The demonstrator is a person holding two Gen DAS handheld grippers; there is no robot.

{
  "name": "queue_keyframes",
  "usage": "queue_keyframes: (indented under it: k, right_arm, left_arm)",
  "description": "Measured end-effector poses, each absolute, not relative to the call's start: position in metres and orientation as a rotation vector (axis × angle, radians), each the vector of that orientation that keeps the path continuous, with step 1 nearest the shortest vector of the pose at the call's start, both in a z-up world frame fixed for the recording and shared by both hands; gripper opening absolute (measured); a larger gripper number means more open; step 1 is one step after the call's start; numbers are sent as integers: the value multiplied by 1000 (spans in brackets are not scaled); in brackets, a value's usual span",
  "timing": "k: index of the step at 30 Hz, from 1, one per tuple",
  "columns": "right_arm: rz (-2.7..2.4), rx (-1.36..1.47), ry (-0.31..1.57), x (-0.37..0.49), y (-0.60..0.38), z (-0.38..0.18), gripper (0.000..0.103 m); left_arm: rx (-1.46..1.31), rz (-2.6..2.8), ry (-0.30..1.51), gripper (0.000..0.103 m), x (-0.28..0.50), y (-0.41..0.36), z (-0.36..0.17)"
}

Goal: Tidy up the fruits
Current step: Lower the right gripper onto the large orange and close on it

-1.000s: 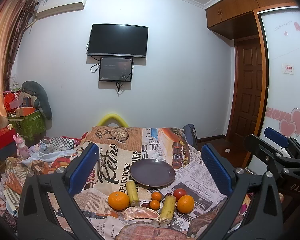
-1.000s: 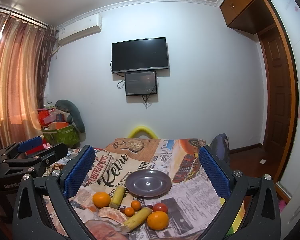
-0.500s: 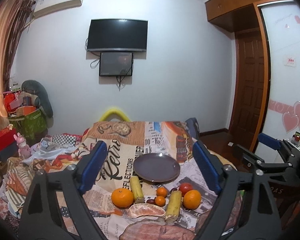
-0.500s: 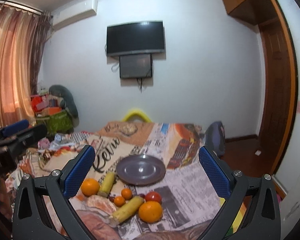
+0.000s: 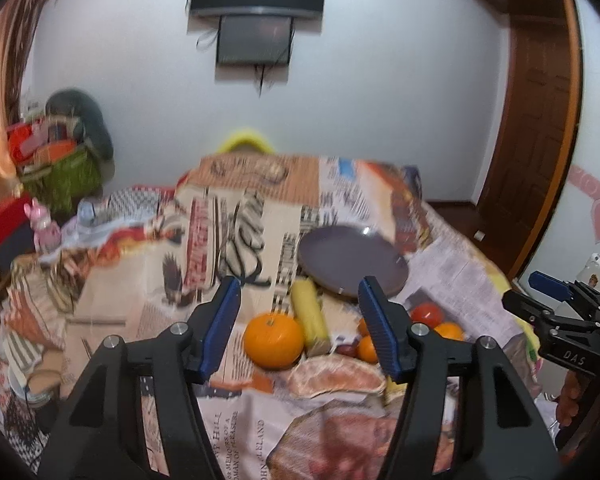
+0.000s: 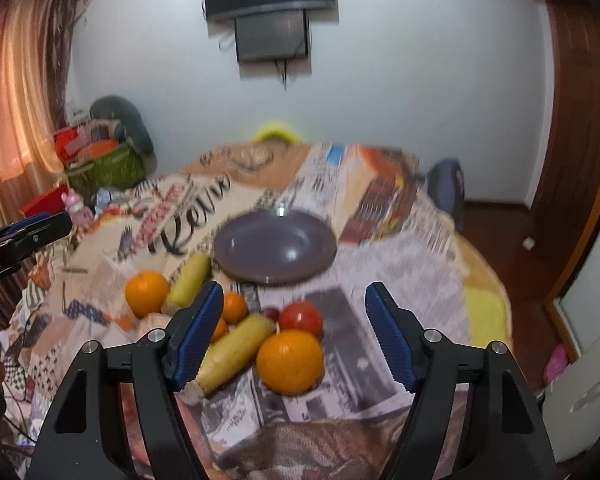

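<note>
A dark purple plate point(image 5: 352, 264) point(image 6: 275, 246) sits empty on a table covered with a newsprint cloth. In front of it lie fruits: a big orange point(image 5: 273, 339) point(image 6: 146, 291), a second orange point(image 6: 290, 361) point(image 5: 448, 330), two yellow banana pieces point(image 5: 309, 315) point(image 6: 233, 352), a red tomato point(image 6: 301, 317) point(image 5: 427, 314), small tangerines point(image 6: 233, 307) and a peeled citrus piece point(image 5: 336, 374). My left gripper point(image 5: 300, 330) is open, above the left orange. My right gripper point(image 6: 294, 338) is open, above the right orange. Both are empty.
The table edge falls away at the right toward a wooden floor and door point(image 6: 580, 160). Bags and toys point(image 5: 56, 168) crowd the left side. A yellow chair back point(image 6: 276, 133) stands behind the table. The right gripper also shows in the left wrist view point(image 5: 560, 312).
Both grippers have moved forward and down toward the fruits, which now look much larger. Both jaws have narrowed but stay open. The fruits and plate have not moved.
</note>
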State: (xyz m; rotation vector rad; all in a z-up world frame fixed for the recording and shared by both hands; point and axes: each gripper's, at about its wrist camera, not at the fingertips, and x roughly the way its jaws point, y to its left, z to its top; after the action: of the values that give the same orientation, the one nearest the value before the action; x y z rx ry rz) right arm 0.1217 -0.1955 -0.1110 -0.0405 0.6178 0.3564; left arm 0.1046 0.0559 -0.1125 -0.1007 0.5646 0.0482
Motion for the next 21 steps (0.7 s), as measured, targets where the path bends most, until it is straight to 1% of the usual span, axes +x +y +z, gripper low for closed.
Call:
queue_keyframes:
  k: [5,15,17,19,21]
  right_arm:
    - [366,-55,744,137,-195,-138,70]
    - [412,-29,898,157,-188,-181,70]
    - [412,-19,926,161,-187,-188,70]
    - [403,-27,947,164,-185,-194,70]
    - [404,-25,958,167,-185,-198,70]
  left_arm:
    - [-131,56,670,61,120,70,-143]
    - [-137,41,835,62,148,77,-193]
    - [-144,43,860,63,156,80,-201]
    - [-148,56,881,66,162,82,-208]
    - [-156,60,892,66,167,85,-214]
